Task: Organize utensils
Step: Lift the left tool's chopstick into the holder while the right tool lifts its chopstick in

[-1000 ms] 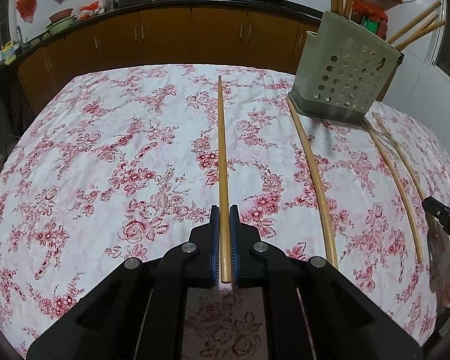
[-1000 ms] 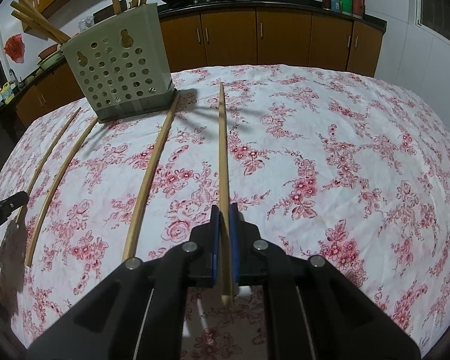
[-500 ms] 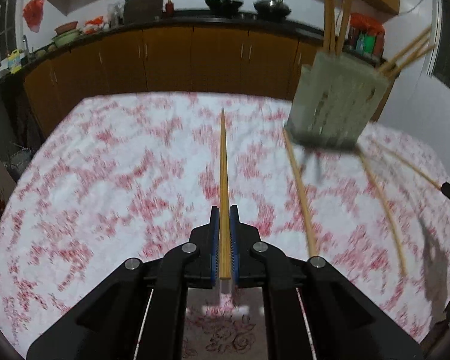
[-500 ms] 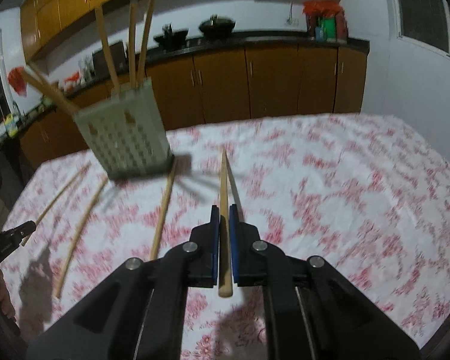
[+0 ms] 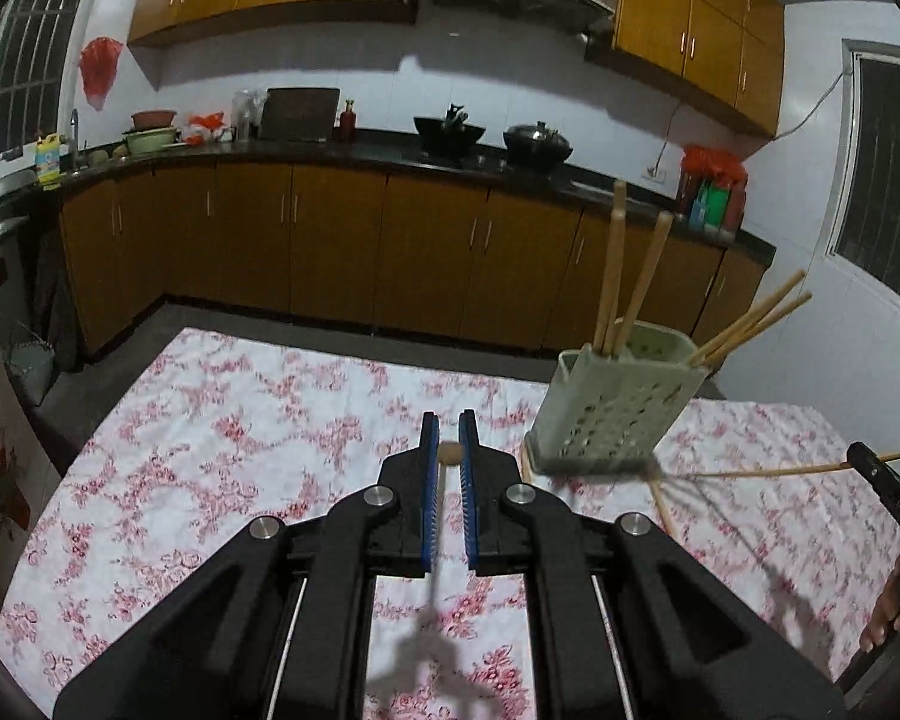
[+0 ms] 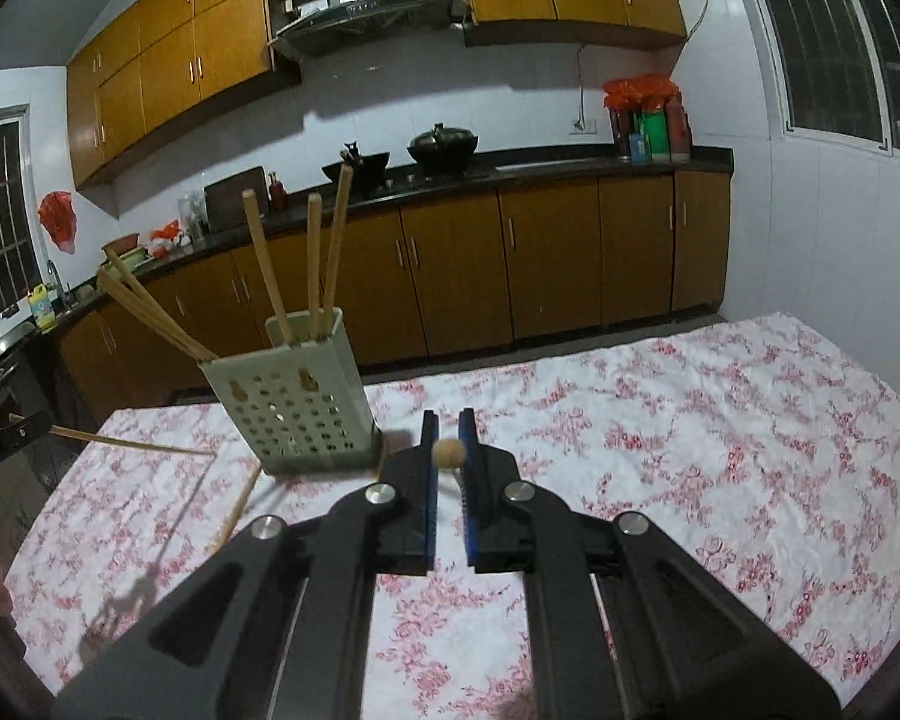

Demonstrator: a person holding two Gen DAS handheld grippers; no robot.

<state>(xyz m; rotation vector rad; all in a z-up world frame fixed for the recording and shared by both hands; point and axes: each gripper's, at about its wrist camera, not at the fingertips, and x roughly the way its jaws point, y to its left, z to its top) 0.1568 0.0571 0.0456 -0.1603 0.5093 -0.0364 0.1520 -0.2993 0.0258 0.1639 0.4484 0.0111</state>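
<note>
My left gripper (image 5: 449, 429) is shut on a bamboo chopstick (image 5: 449, 453); I see it end-on, tilted up, lifted off the table. My right gripper (image 6: 448, 427) is shut on another chopstick (image 6: 448, 452), also end-on and raised. The pale green perforated holder (image 5: 615, 405) stands on the floral tablecloth, right of the left gripper and left of the right gripper (image 6: 291, 399), with several chopsticks upright in it. The right gripper's chopstick shows in the left wrist view (image 5: 768, 470). The left gripper's chopstick shows in the right wrist view (image 6: 132, 443).
A loose chopstick lies on the cloth near the holder's base (image 6: 237, 507), partly seen in the left wrist view (image 5: 663, 507). The table (image 6: 720, 420) has its far edge facing brown kitchen cabinets (image 5: 330, 246). A person's hand shows at the right edge (image 5: 897, 600).
Both grippers have lifted their chopsticks off the cloth and tilted upward, so the sticks now point toward the cameras. The view rose from the table to the kitchen wall.
</note>
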